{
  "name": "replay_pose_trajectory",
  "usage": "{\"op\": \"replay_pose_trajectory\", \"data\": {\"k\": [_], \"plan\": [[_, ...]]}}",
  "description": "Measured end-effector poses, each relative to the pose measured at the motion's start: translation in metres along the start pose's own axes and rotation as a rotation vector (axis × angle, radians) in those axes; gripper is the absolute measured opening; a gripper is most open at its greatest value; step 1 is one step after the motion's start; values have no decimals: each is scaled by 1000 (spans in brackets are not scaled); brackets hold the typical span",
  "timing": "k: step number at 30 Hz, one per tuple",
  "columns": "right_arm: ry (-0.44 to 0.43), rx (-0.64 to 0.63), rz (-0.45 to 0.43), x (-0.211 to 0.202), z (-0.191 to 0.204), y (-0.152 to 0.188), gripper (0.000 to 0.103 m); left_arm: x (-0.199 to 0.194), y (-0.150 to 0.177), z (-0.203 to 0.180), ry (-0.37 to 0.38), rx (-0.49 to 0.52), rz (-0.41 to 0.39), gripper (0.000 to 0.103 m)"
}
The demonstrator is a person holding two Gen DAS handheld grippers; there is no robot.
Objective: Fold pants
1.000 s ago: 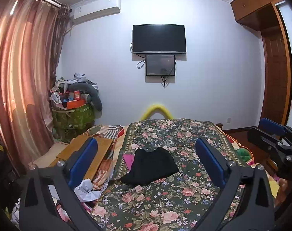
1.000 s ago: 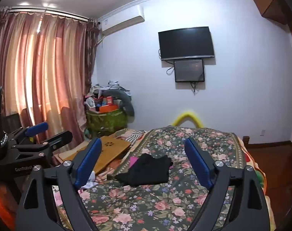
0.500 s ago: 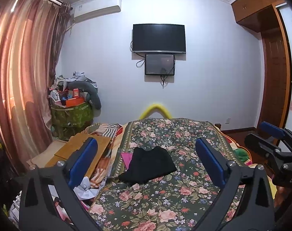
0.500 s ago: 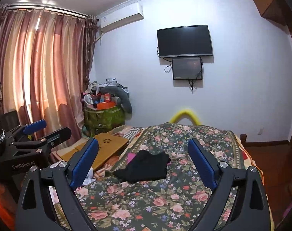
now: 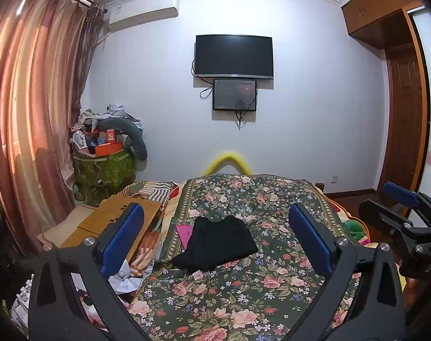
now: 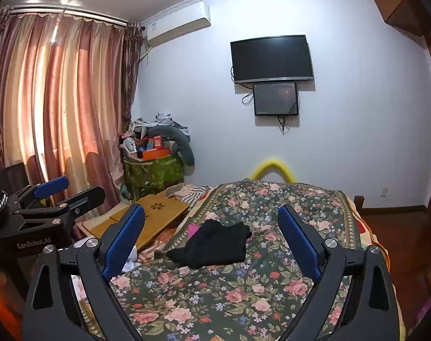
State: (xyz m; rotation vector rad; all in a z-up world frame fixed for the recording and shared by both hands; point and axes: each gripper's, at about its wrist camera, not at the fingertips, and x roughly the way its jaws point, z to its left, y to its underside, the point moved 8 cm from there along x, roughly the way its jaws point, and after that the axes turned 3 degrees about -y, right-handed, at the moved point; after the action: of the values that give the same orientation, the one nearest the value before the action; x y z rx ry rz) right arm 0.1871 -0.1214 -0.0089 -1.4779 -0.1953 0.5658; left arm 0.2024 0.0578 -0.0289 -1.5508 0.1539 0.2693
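Black pants (image 5: 218,243) lie folded in a small bundle on the floral bedspread (image 5: 244,292), towards its left side; they also show in the right wrist view (image 6: 212,245). My left gripper (image 5: 215,238) is open and empty, held well back from the pants and above the bed's near end. My right gripper (image 6: 211,238) is open and empty too, held back the same way. Each gripper shows at the edge of the other's view: the right gripper (image 5: 400,213) at the right, the left gripper (image 6: 62,196) at the left.
A pink cloth (image 5: 184,231) sticks out beside the pants. A wooden lap desk (image 5: 113,221) lies left of the bed. A green bin piled with clutter (image 5: 104,167) stands by the curtain. A TV (image 5: 234,56) hangs on the far wall. A wooden door (image 5: 405,119) is at the right.
Both grippers have drawn slightly back and up, so the pants sit a little lower and farther in view. The jaws stay open.
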Motion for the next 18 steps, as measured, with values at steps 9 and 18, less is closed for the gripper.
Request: {"op": "replay_pose_trajectory", "data": {"k": [9, 18], "plan": [[15, 0, -2, -2, -3, -1, 102, -2, 0, 0, 3, -6, -2, 103], [24, -3, 2, -3, -5, -1, 102, -2, -2, 0, 27, -16, -1, 103]]}}
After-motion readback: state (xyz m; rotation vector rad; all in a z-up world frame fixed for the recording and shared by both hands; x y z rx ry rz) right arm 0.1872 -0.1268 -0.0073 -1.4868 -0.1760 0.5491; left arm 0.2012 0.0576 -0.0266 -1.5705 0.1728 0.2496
